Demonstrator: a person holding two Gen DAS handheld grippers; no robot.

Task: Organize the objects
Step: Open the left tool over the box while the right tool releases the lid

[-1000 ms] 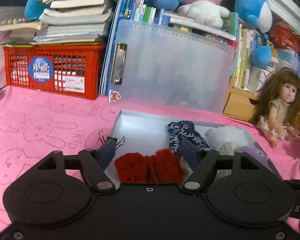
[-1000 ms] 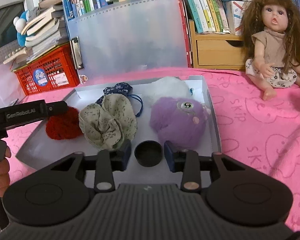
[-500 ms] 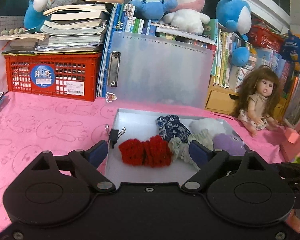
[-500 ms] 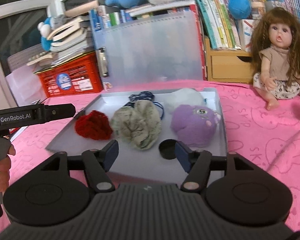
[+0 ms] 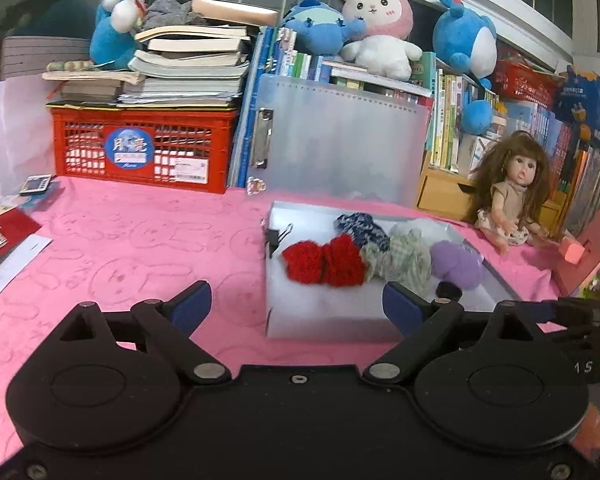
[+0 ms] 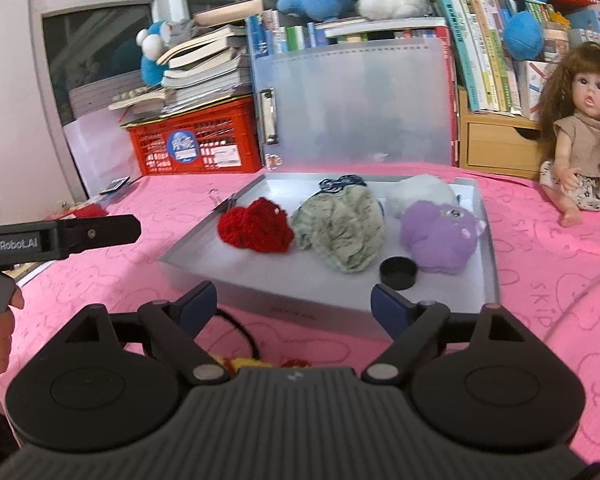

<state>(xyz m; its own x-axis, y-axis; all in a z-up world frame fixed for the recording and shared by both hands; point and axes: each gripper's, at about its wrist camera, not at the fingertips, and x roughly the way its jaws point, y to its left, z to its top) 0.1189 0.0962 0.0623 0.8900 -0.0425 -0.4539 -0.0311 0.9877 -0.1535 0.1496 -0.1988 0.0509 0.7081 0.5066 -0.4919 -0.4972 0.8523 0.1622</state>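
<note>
**Both grippers empty in front of the filled tray**

Taking the grey tray (image 6: 486,216) as landmark: left of it the pink cloth (image 5: 140,240) lies bare and wide, the easiest room for any move. The left gripper (image 5: 296,308) hangs before the tray's near-left corner, jaws opening, nothing between them. Clipped to the tray's left rim is a black binder clip (image 5: 274,236). Inside, left to right, lie the red knitted scrunchie (image 6: 256,226), the pale green scrunchie (image 6: 340,230), the black cap (image 6: 398,274) and the purple plush (image 6: 440,234). The right gripper (image 6: 292,304) hangs before the near wall, jaws likewise opening and empty.

Risks, as I judge them: a low reach could catch the near wall and shove the tray; the soft pieces touch, so one pinch might drag a neighbour. Right of the tray, the doll (image 6: 580,132) narrows the room.
</note>
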